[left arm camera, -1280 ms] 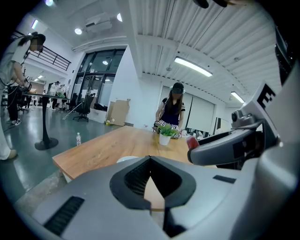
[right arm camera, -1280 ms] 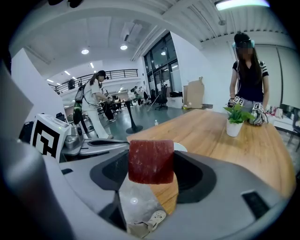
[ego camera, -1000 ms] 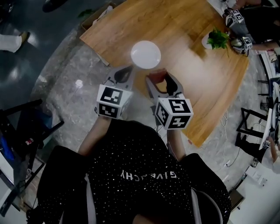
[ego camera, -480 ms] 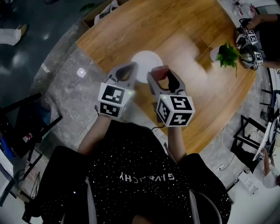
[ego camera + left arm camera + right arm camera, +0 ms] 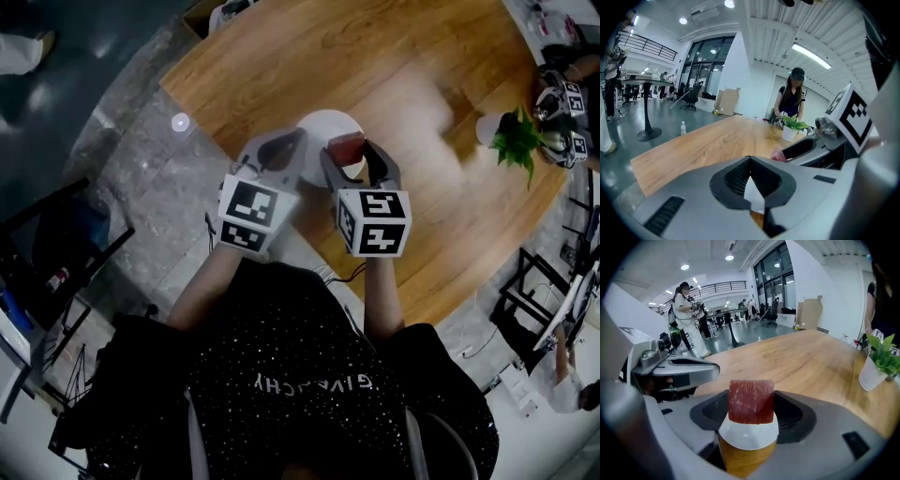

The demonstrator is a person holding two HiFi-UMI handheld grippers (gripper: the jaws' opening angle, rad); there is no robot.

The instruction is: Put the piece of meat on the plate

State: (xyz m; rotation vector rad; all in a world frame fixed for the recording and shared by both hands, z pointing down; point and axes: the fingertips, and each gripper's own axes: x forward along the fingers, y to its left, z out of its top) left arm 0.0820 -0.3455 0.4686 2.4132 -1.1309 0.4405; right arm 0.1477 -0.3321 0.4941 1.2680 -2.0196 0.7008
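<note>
The piece of meat (image 5: 751,401), a dark red block, sits gripped between the jaws of my right gripper (image 5: 350,143). It hangs just above the white plate (image 5: 319,125), which lies on the wooden table (image 5: 412,75) near its front edge. The plate (image 5: 747,434) shows right under the meat in the right gripper view. My left gripper (image 5: 282,148) is shut with nothing in it, close beside the right one, over the plate's left part. A sliver of the plate (image 5: 754,199) shows below its jaws, and the meat (image 5: 778,153) is to the right.
A potted plant (image 5: 514,139) in a white pot stands on the table at the right. A person (image 5: 791,101) with grippers stands behind it. A water bottle (image 5: 180,122) stands on the floor to the left, beyond the table's edge.
Both grippers have moved forward from the table's front edge to over the plate, the right one carrying the meat. The left one stays shut.
</note>
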